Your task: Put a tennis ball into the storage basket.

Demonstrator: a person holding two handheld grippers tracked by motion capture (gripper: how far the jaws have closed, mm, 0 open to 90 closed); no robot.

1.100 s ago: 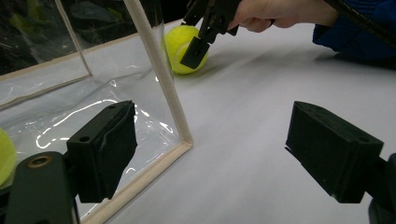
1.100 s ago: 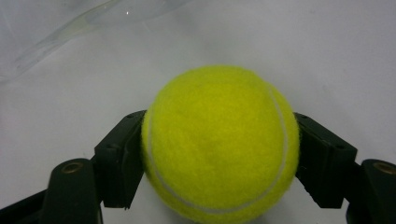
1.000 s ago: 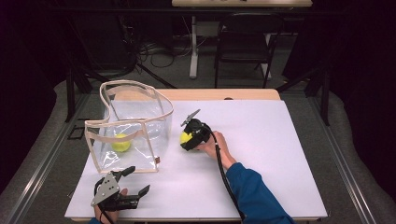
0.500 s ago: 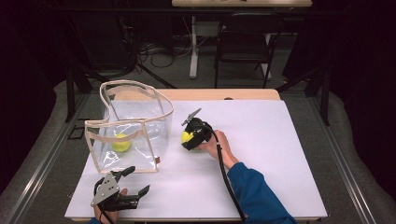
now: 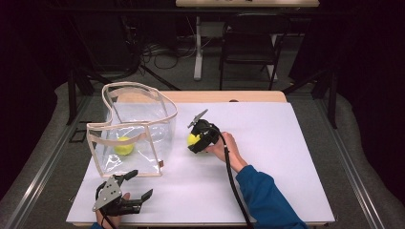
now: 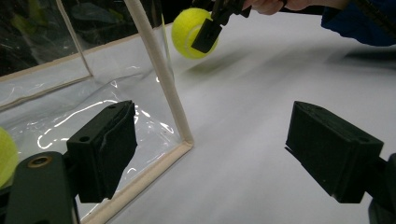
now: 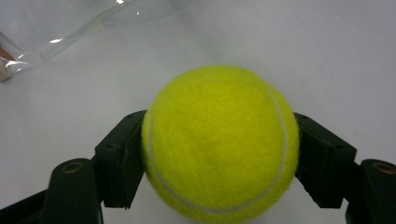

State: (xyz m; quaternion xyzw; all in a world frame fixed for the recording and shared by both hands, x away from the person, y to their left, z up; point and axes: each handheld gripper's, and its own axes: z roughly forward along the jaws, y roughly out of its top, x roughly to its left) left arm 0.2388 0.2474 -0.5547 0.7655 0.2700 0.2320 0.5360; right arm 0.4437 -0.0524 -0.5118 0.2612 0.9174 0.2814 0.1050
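Right gripper point(image 5: 195, 141): clamped on a tennis ball point(image 5: 193, 139), just right of the clear bag point(image 5: 143, 143).
Left gripper point(image 5: 136, 185): jaws apart, empty, before the bag.
Second ball point(image 5: 123, 146): inside the bag.

From above, my right tongs point(image 5: 199, 139) cover most of the tennis ball point(image 5: 193, 139); whether it touches the tabletop point(image 5: 267, 157) I cannot tell. In my left tongs' view, the second ball point(image 6: 5, 156) inside the clear bag point(image 6: 93, 84) is cut off by the edge. My left hand point(image 5: 111, 217) is cropped at the bottom.
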